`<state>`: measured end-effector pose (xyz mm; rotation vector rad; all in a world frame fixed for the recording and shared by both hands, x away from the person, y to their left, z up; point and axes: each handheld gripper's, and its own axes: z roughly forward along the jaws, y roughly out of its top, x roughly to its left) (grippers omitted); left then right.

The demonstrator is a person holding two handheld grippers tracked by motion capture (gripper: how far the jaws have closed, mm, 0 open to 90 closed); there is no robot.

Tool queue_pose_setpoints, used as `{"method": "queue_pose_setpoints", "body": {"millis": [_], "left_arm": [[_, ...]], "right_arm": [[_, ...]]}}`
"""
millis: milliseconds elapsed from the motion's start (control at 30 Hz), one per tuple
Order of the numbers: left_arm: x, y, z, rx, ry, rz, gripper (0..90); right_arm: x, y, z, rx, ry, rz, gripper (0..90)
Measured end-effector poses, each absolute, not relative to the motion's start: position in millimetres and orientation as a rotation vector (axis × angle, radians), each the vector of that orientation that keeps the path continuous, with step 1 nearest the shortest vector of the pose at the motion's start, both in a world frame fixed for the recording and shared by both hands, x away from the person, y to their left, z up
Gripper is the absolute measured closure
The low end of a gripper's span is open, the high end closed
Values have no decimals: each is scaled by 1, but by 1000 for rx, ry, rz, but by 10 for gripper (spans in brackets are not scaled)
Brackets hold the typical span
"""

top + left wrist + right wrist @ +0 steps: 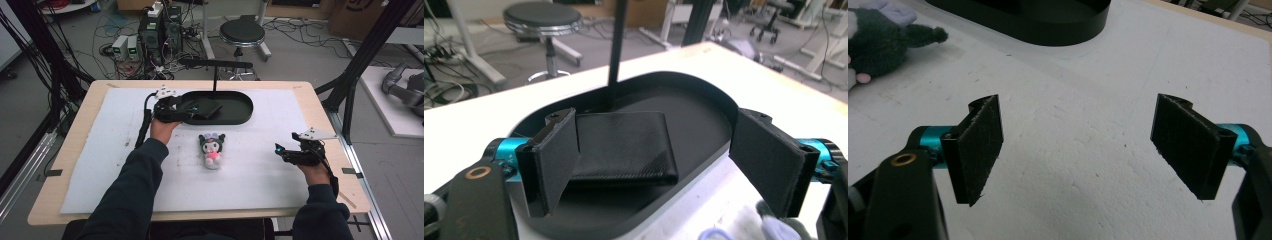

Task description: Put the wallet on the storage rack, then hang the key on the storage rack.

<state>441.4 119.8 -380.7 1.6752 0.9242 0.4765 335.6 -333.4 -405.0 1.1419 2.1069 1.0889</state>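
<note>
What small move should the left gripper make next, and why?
Probably draw the left gripper back from the tray. Its jaws stand wide open and the wallet lies flat inside the tray, free of the pads, so it looks already placed.

no legible text, label, brand, number or sign appears in any of the three views. the cardboard box (357, 15) on the floor at the far right of the high view carries a dark printed mark, cut by the frame edge and too blurred to read. the grey units (126, 47) among the cables on the floor show pale front panels whose markings are too small to make out.
</note>
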Motion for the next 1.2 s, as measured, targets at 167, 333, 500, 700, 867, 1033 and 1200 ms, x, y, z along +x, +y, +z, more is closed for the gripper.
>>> {"method": "queue_pose_setpoints", "body": {"millis": [167, 333, 500, 700, 867, 1033, 1200], "left_arm": [[418, 147, -379, 1644, 926, 519, 202], [400, 171, -376, 1628, 941, 557, 203], [388, 191, -378, 1637, 963, 584, 204], [376, 213, -383, 1625, 993, 609, 205], [368, 225, -389, 1643, 1011, 619, 206], [363, 234, -391, 1633, 1009, 636, 206], [359, 240, -397, 1629, 1025, 642, 206]], "right_arm": [[335, -330, -405, 1126, 2106, 1092, 213], [335, -326, -403, 1128, 2089, 1123, 213], [336, -318, -401, 1118, 2082, 1139, 213], [337, -305, -399, 1099, 2092, 1170, 212], [340, -289, -399, 1085, 2124, 1196, 209], [344, -266, -399, 1054, 2176, 1225, 209], [346, -235, -404, 1014, 2260, 1219, 209]]}}
